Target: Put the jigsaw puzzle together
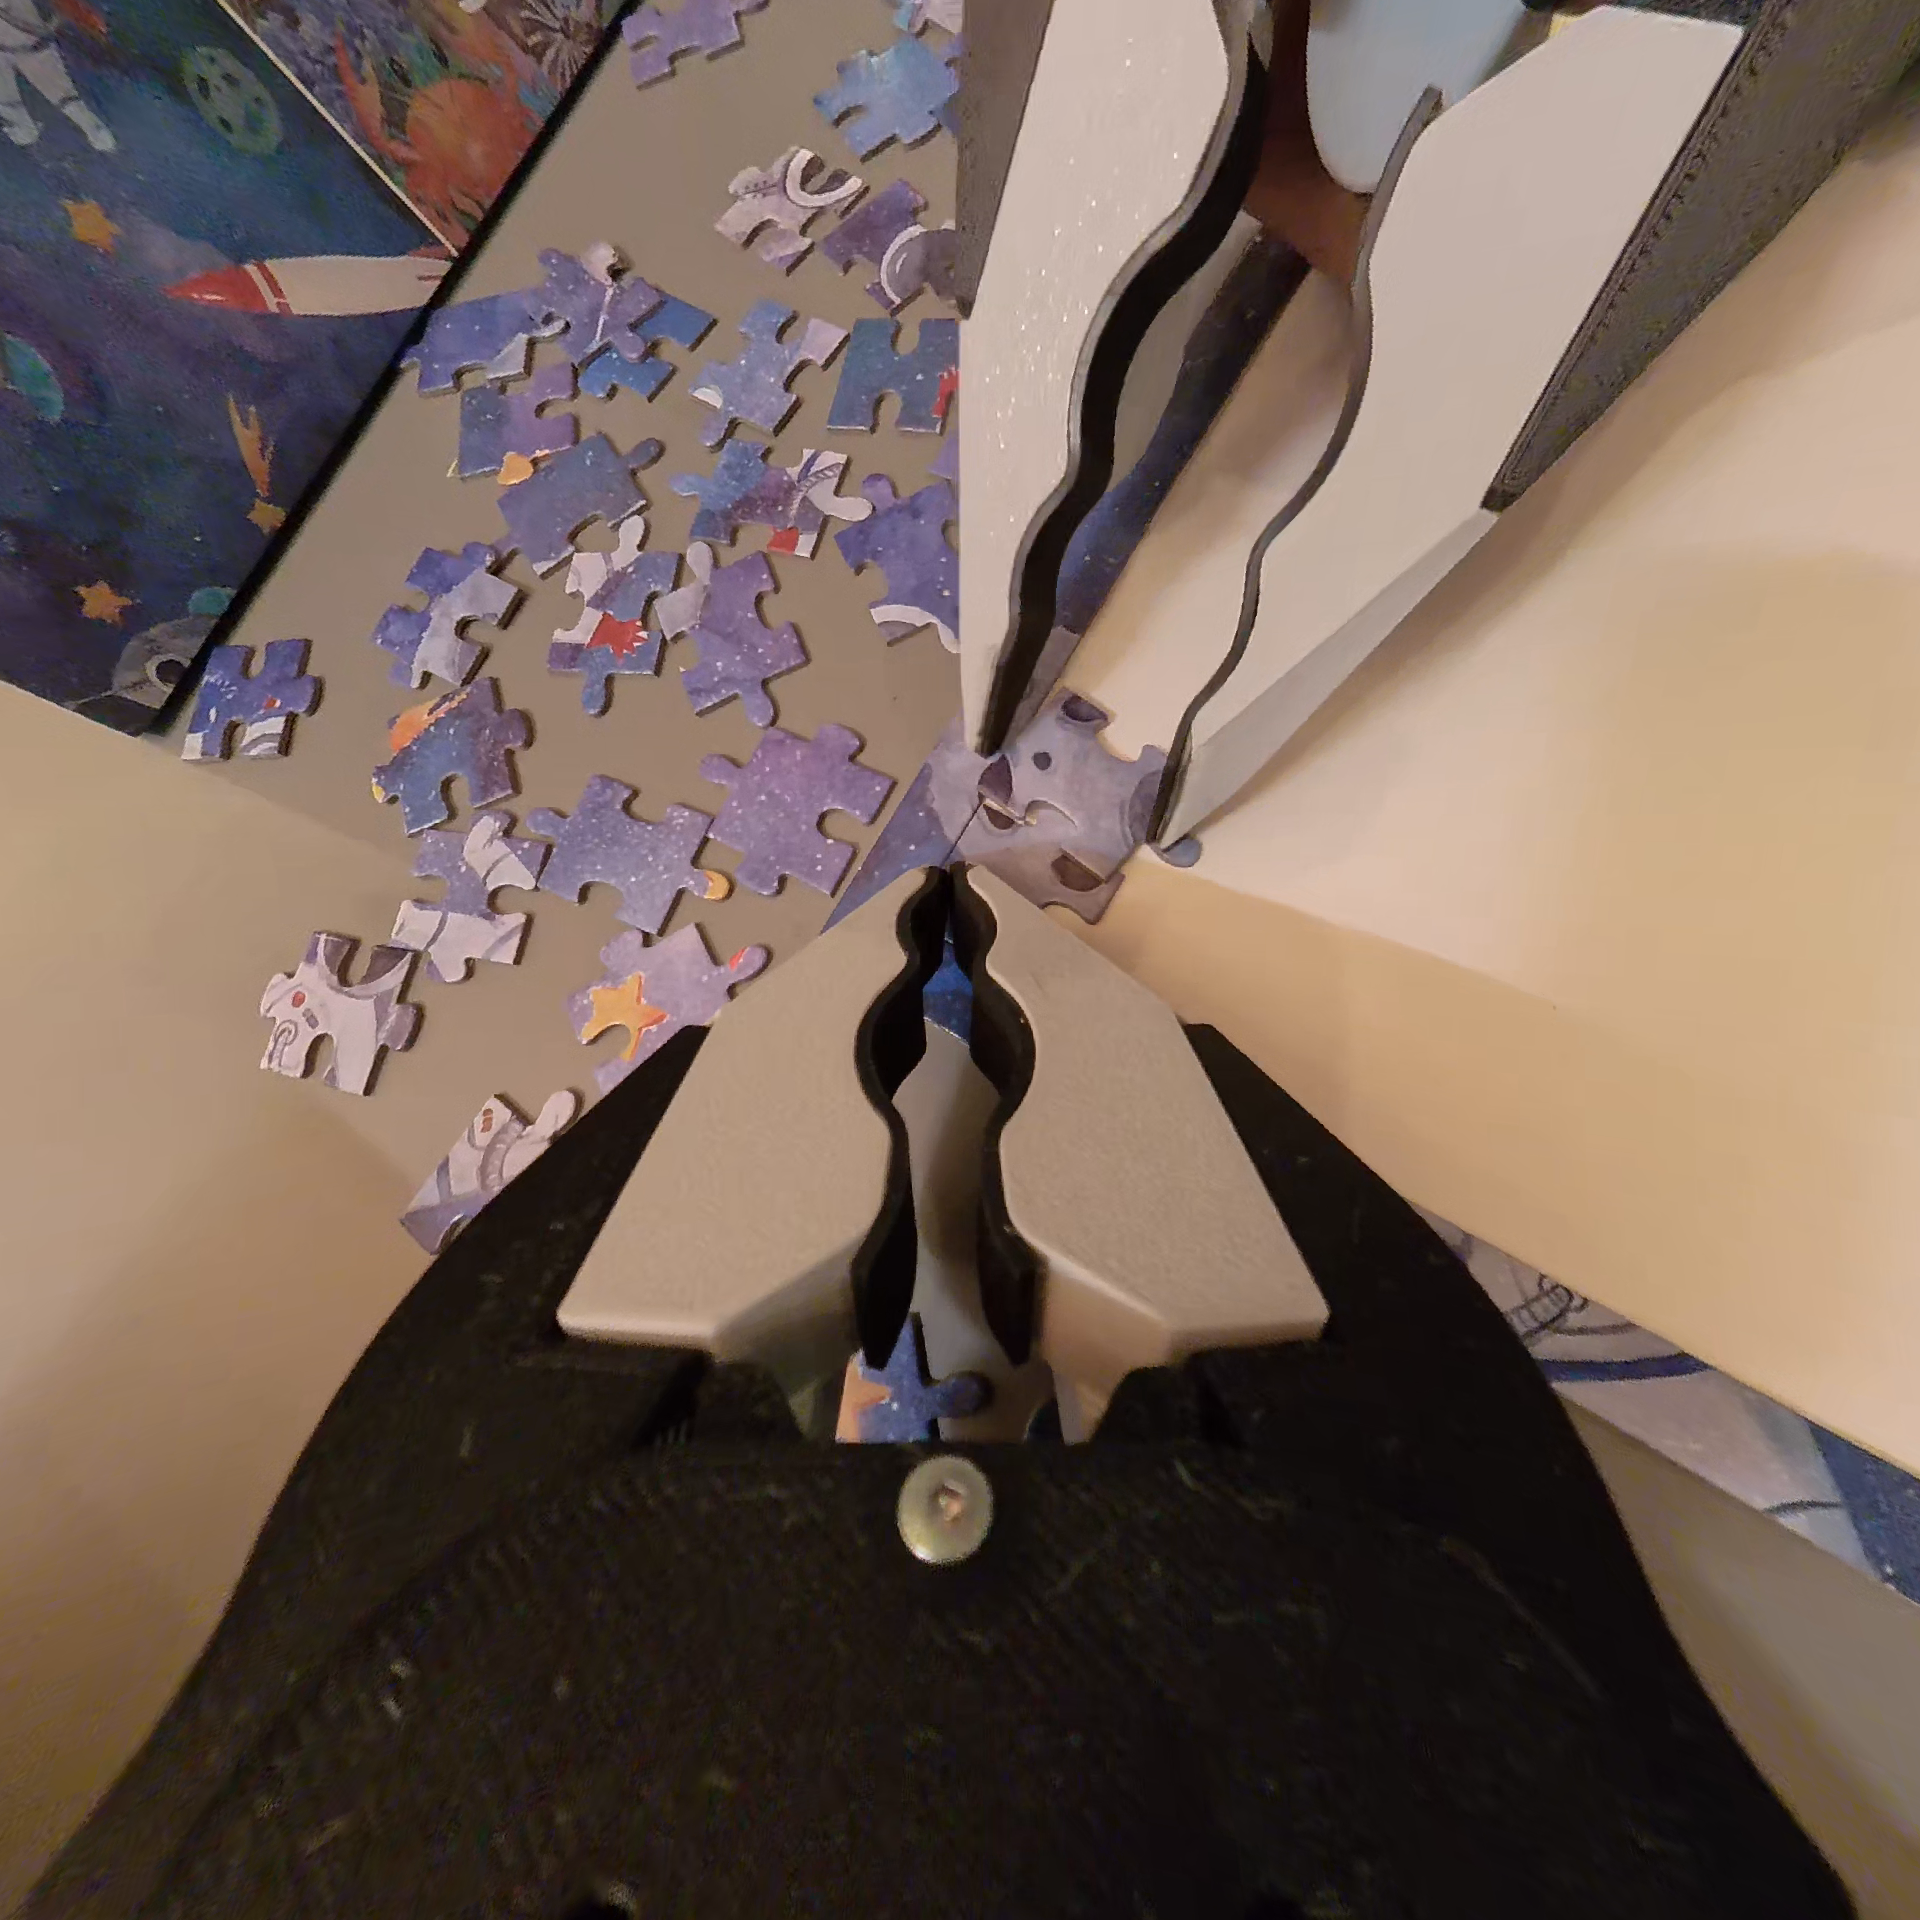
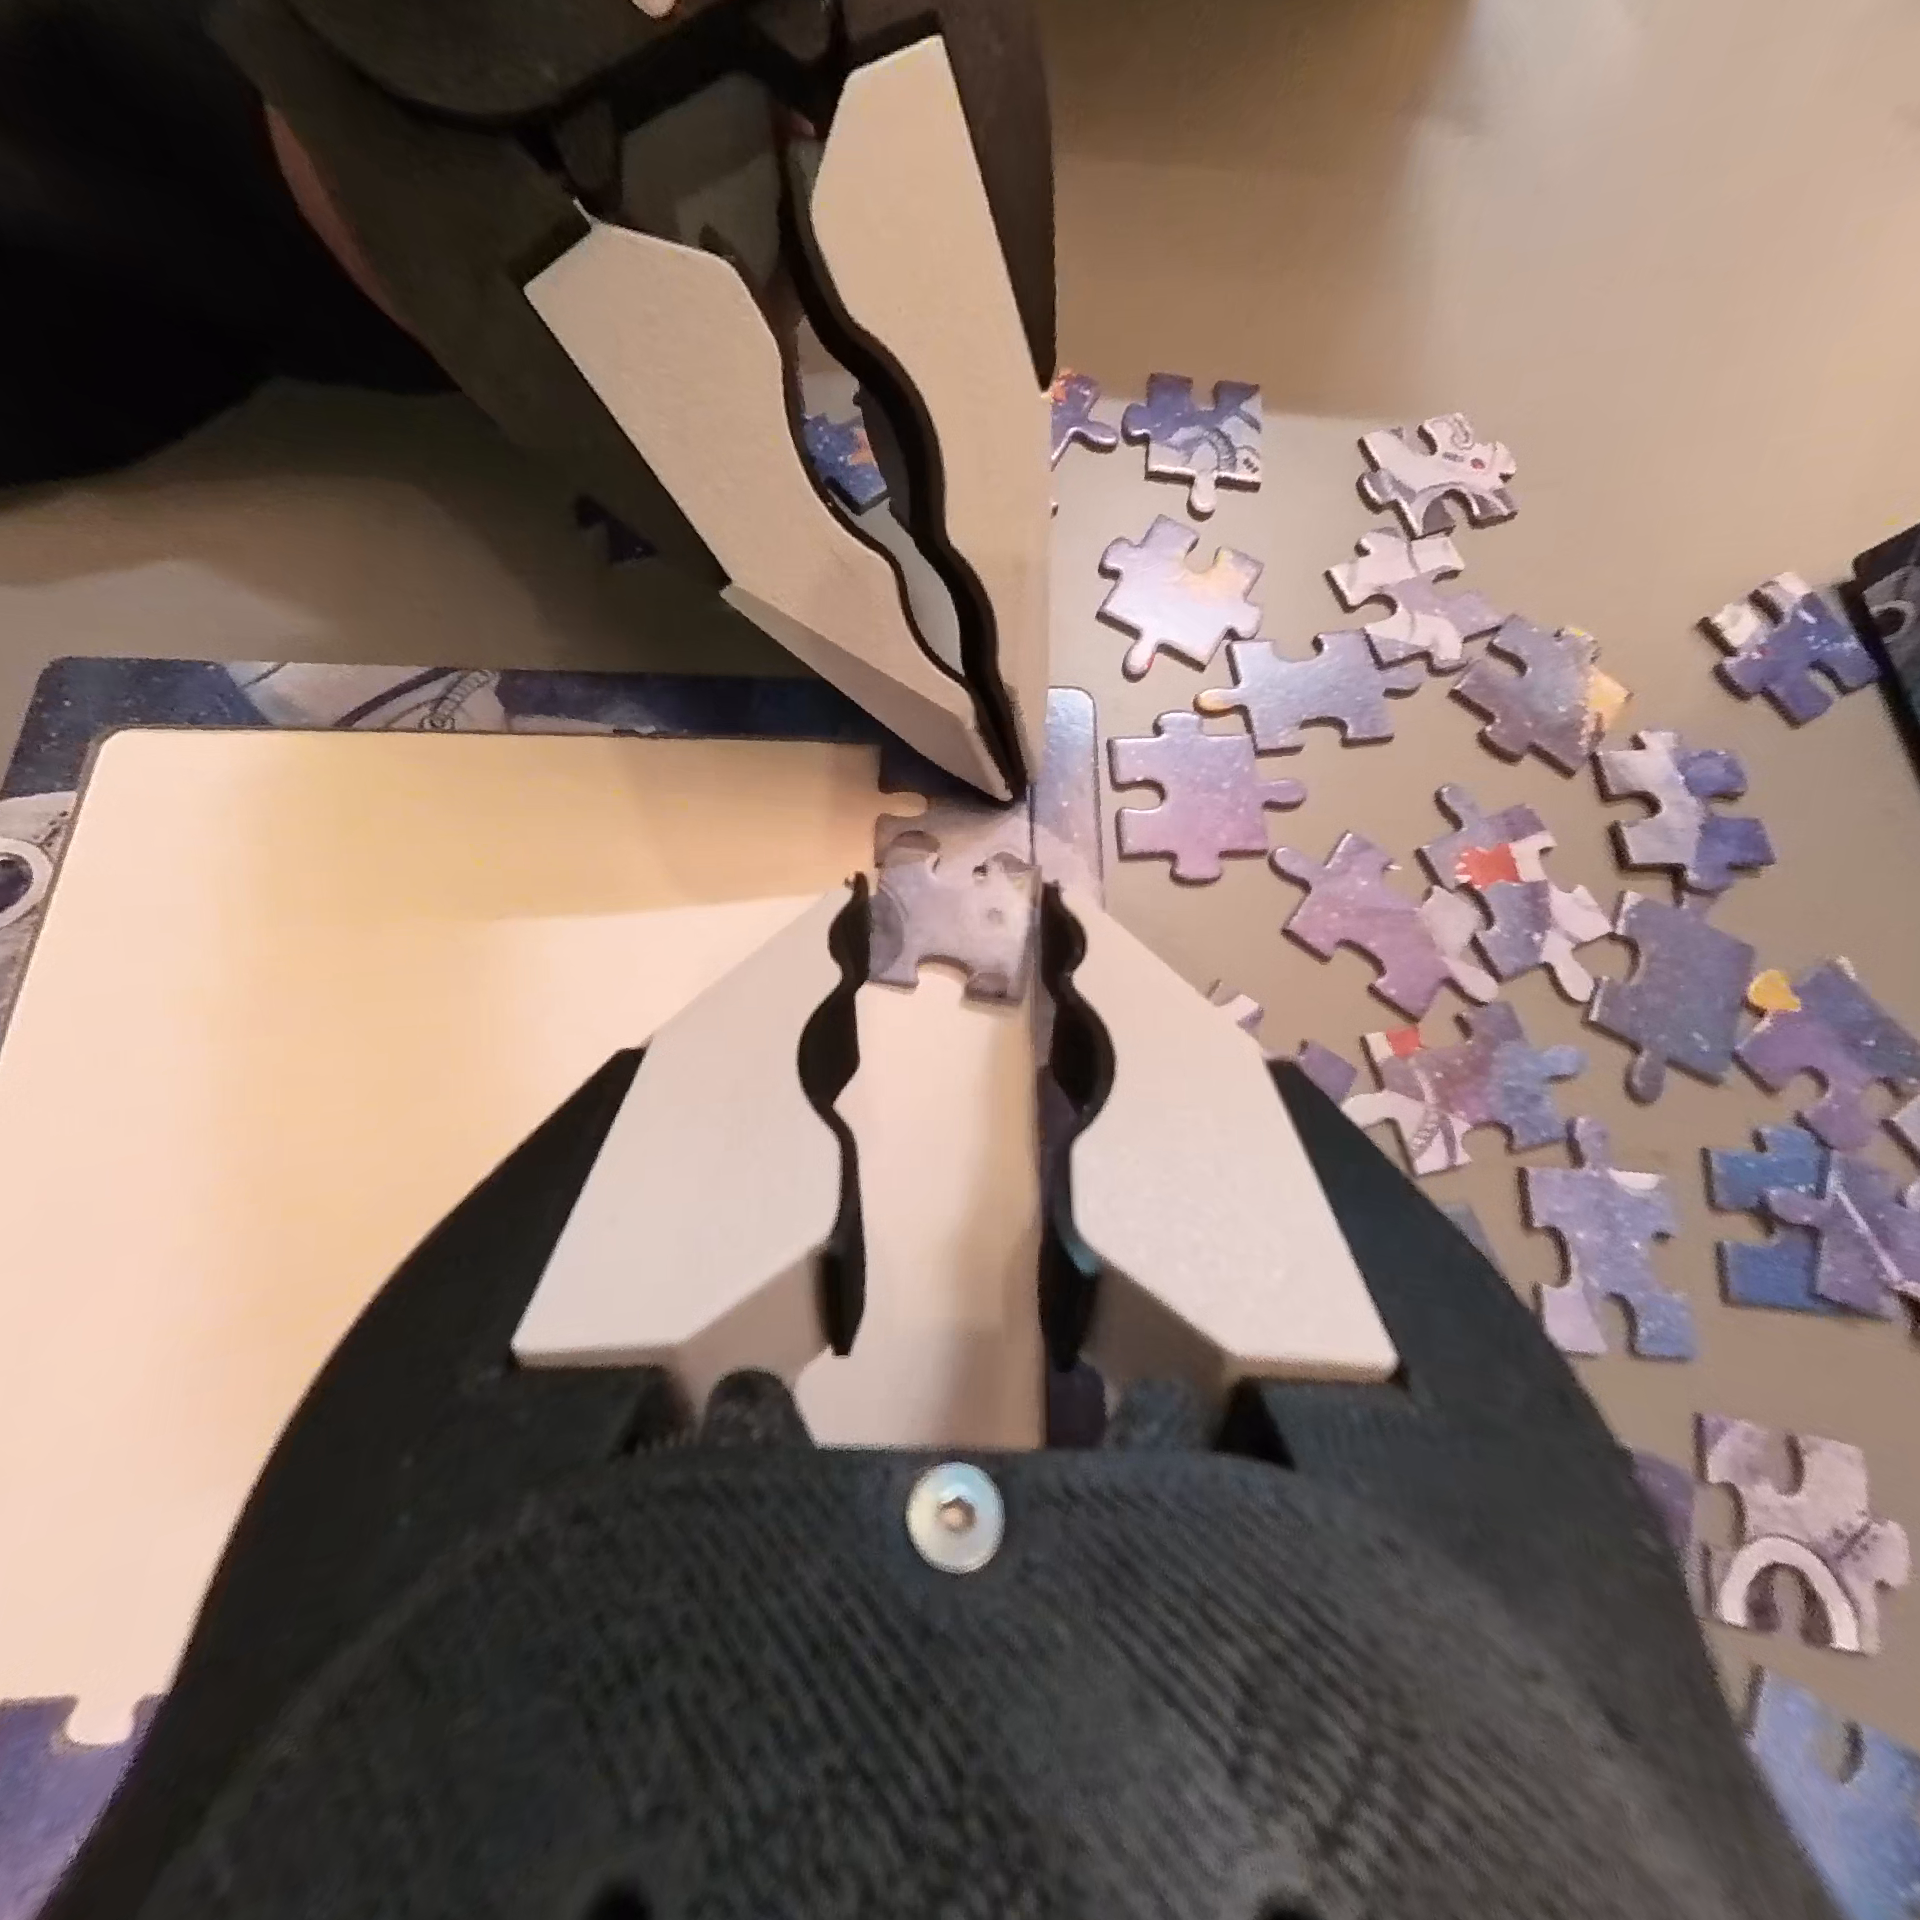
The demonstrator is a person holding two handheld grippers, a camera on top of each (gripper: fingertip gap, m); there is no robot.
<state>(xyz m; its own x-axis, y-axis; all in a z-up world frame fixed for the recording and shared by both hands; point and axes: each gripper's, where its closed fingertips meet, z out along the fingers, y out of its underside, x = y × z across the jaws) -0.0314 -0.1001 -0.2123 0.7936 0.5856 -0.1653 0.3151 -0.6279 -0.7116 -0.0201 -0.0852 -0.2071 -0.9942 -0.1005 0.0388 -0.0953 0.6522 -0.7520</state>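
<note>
A grey-purple moon puzzle piece lies in the corner of the puzzle tray, on its cream base. It also shows in the left wrist view. My right gripper is closed on this piece, one finger against each side edge; it reaches in from the top of the left wrist view. My left gripper is shut and empty. Its tips touch down at the piece's corner beside the tray border, which the right wrist view shows from above. Several loose pieces lie beside the tray.
The loose pieces spread over the grey table to the right of the tray. A printed space picture with a rocket lies at the far left. The tray's blue border runs along its edges, with a few pieces in place. My two grippers' fingertips are within a few centimetres of each other.
</note>
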